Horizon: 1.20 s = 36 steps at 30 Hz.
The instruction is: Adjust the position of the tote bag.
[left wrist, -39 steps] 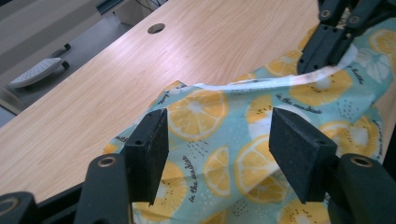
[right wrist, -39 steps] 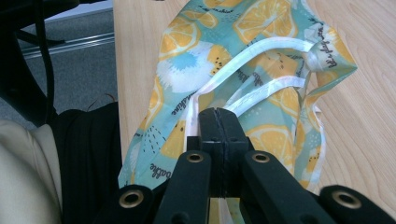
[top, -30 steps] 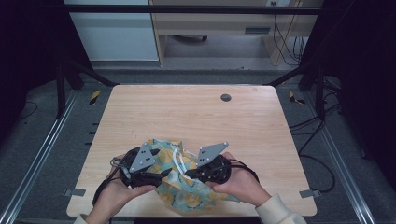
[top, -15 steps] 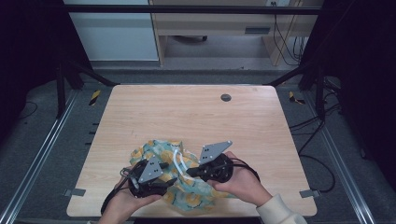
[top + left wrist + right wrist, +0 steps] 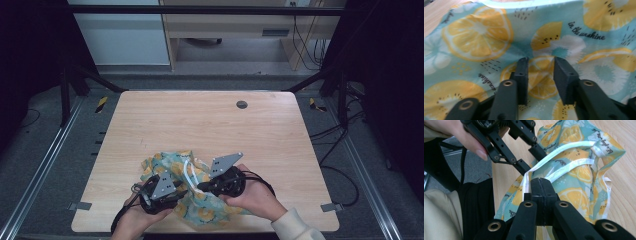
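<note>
One crumpled turquoise cloth bag printed with lemon slices and white flowers (image 5: 200,200) lies at the near edge of the light wooden table (image 5: 210,125). Script on the fabric reads "in the sunshine" (image 5: 587,31). Two grippers. Left gripper (image 5: 540,62): jaws apart, pressed onto the fabric, a fold between them. Right gripper (image 5: 540,182): jaws together, clamped on the bag's white trim strap (image 5: 564,150). One round grey grommet (image 5: 242,104) sits near the far edge.

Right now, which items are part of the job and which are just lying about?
In use:
- lemon-print fabric bag
- its white strap, clamped in the right gripper
- left gripper, jaws open over the fabric

Lying about:
- dark round disc at the table's far edge
</note>
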Tool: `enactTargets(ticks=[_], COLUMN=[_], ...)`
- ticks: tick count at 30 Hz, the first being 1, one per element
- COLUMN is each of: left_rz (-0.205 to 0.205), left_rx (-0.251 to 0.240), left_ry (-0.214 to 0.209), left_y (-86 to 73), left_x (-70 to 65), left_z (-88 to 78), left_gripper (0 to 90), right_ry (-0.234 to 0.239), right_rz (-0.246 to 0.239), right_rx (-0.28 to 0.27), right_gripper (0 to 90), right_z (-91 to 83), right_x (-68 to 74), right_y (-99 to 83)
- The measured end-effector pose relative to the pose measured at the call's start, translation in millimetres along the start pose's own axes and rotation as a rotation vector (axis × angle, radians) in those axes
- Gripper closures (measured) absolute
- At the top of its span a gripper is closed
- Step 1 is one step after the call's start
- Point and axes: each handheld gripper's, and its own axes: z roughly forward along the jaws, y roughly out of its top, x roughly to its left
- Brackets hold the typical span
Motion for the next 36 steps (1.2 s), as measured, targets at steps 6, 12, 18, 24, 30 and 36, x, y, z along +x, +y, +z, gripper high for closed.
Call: enactTargets(ticks=[6, 12, 18, 24, 30, 36], left_rz=[-0.007, -0.029, -0.027, -0.076, -0.104, -0.106], left_rx=[-0.028, -0.044, -0.089, -0.114, -0.059, 0.045], left_ry=[0.009, 0.010, 0.055, 0.132, 0.147, 0.169], left_y=[0.2, -1.5, 8.8, 29.9, 59.2, 71.5], left_x=[0.6, 2.6, 2.0, 14.8, 26.4, 33.0], left_z=[2.7, -5.2, -25.6, -34.1, -23.3, 0.0], left_gripper=[85.5, 90.0, 76.4, 46.0, 30.5, 26.3], right_ry=[0.002, -0.003, -0.003, -0.004, -0.009, -0.016], right_rz=[0.006, 0.006, 0.007, 0.001, -0.011, -0.012], right_rx=[0.003, 0.010, 0.018, 0.022, 0.027, 0.028], right_gripper=[90.0, 90.0, 90.0, 90.0, 90.0, 90.0], right_z=[2.1, 2.8, 3.7, 4.9, 6.2, 7.2], right_x=[0.7, -0.1, 0.1, 1.7, 2.5, 3.4], right_y=[-1.3, -3.5, -4.1, -4.2, -3.6, -4.2])
